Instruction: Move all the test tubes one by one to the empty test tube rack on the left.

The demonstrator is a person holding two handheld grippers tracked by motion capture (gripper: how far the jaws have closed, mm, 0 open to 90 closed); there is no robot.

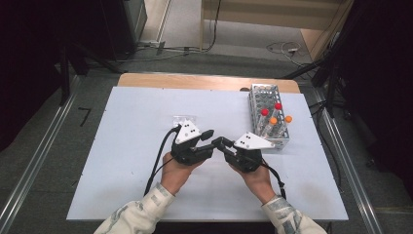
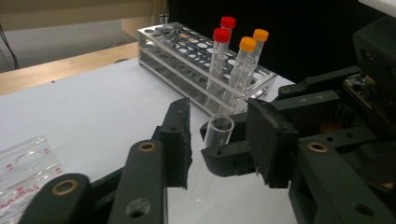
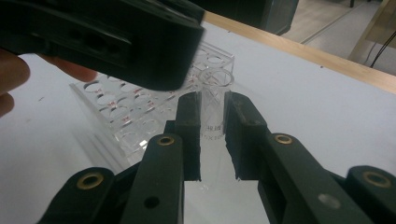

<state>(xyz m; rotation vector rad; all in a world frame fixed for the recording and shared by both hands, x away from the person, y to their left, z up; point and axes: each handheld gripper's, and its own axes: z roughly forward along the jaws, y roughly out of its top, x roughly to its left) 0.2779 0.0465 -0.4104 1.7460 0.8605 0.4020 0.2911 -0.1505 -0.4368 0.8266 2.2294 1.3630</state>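
**Right gripper clamps an open clear tube between the two hands**

In the high view, at the centre of the frame, the left gripper (image 1: pixel 210 139) and the right gripper (image 1: pixel 220 143) meet tip to tip above the white table (image 1: pixel 126 161). Each is held by one of the person's hands, with patterned sleeves entering from the bottom edge.

In the right gripper view, the black jaws stand narrow, pressed on both sides of a clear tube (image 3: pixel 212 100) at the frame's centre; its open rim rises just above the jaw tips. The body of the left gripper (image 3: pixel 98 37) crosses the upper left of that frame, and a flat clear rack (image 3: pixel 126 116) lies on the table behind it.

In the left gripper view, the clear tube (image 2: pixel 218 131) sits at the centre, uncapped, gripped by the right gripper (image 2: pixel 233 144) coming in from the right. The left gripper's own jaws stand wide apart on either side of the tube without touching it.

The tube rack (image 2: pixel 187 60) stands in the upper middle of that view, carrying two red-capped tubes (image 2: pixel 220 51) and two orange-capped tubes (image 2: pixel 246 58). In the high view the tube rack (image 1: pixel 258 95) sits at the right of the table, just beyond the right gripper.
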